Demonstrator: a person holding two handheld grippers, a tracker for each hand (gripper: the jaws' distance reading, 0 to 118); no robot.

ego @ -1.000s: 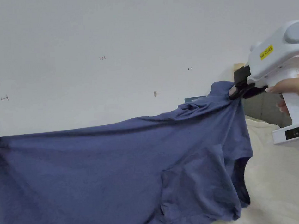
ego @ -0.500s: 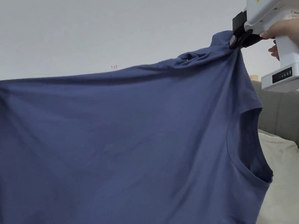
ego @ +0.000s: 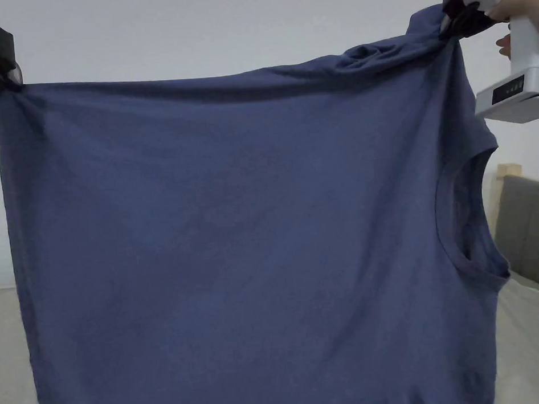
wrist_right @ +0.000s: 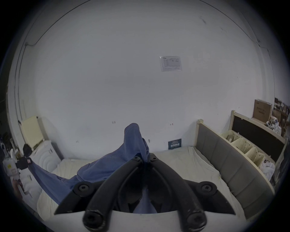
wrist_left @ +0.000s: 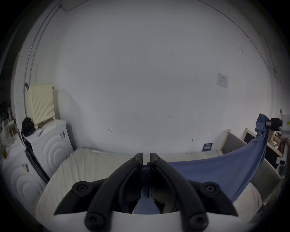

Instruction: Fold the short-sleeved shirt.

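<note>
A blue short-sleeved shirt (ego: 247,229) hangs stretched out in the air between both grippers, sideways, with its neck opening (ego: 468,210) at the right. My left gripper (ego: 5,79) is shut on the shirt's top left corner. My right gripper (ego: 448,20) is shut on the top right corner, where the cloth bunches up. In the left gripper view the jaws (wrist_left: 146,160) pinch dark blue cloth, and the shirt (wrist_left: 219,169) runs off to the right. In the right gripper view the jaws (wrist_right: 146,157) clamp the shirt (wrist_right: 109,164), with a flap standing above them.
A bed with a cream sheet (wrist_right: 185,164) lies below, against a white wall (ego: 223,25). A grey padded headboard (ego: 530,229) stands at the right, with cream baskets (wrist_right: 241,144) behind it. A white washing machine (wrist_left: 47,146) stands left of the bed.
Both grippers have lifted the shirt higher and pulled it taut, so it now hangs flat and full-length. The left gripper has come into the head view at the top left.
</note>
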